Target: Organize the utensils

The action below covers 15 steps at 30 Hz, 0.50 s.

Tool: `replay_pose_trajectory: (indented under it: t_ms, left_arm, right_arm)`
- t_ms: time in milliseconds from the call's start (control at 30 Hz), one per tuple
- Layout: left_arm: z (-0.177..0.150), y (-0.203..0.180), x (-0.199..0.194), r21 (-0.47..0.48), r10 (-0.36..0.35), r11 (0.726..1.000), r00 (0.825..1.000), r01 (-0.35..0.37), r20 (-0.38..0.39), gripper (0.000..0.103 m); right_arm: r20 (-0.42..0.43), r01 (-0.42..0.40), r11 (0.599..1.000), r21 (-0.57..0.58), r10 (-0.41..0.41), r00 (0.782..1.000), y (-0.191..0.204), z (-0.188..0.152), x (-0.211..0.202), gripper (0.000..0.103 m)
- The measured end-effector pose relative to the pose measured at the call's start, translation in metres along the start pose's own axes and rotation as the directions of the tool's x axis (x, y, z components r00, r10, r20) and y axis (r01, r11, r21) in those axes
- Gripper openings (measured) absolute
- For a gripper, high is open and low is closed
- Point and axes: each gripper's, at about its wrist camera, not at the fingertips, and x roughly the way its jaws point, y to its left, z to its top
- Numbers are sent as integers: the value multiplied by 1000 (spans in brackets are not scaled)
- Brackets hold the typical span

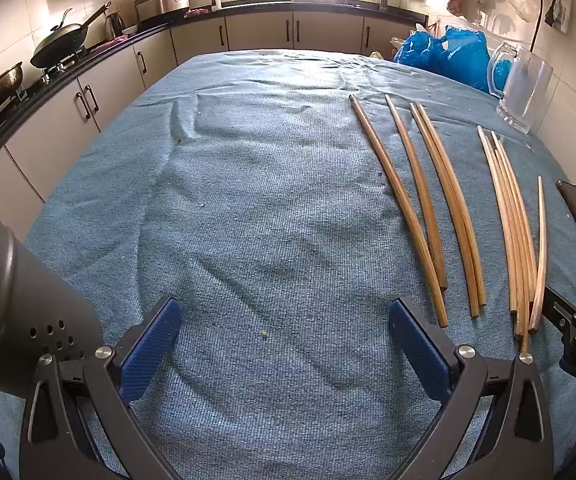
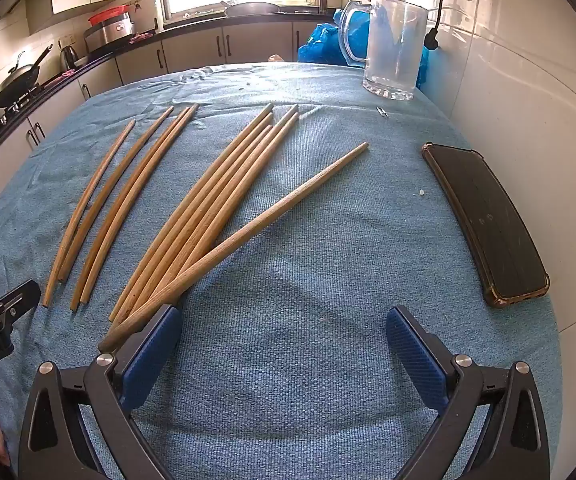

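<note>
Blue towel covers the whole table, everything sits on it. Clear glass mug at the far right corner, upright and empty. Black phone in a clear case lies flat along the right edge, near the wall.

Chopsticks: two groups, all flat on the towel, long axes running roughly away from the cameras. Left group is four sticks, loosely parallel, two of them touching as a pair. Right group is a bundle fanned out from its near ends, with one stick splayed off to the right and lying across the near ends of the others.

Right gripper: jaws wide, nothing between them. The splayed stick's near end sits just beside its left pad, touching or nearly so, can't tell which. Bundle lies up and left of the jaws.

Left gripper: jaws wide too, only bare towel between the pads. Both groups lie to its right; four-stick group is the nearer one.

My read: right hand is closer to the bundle and takes it first. The stick runs nearly along the fingers, so the jaws shift left to straddle it.

Writing: "DAS" partly visible on the right gripper body in the left wrist view; "Robot.AI", start cut off, on the left gripper body in the right wrist view.
</note>
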Motion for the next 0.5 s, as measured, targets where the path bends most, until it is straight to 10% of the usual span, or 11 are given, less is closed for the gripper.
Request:
replay_pose_trajectory:
  t_ms: [400,500]
  left_arm:
    - [-32,3,-71,-9,-4,1000,994,5,109,103]
    - [-34,7,-93,0,9,1000,988,-9,153,103]
  right_arm:
    - [-87,-32,998,-46,28,996,-6,-4,-8,103]
    - [-32,31,1000,-6,-31,999,-15,-14,-34,85]
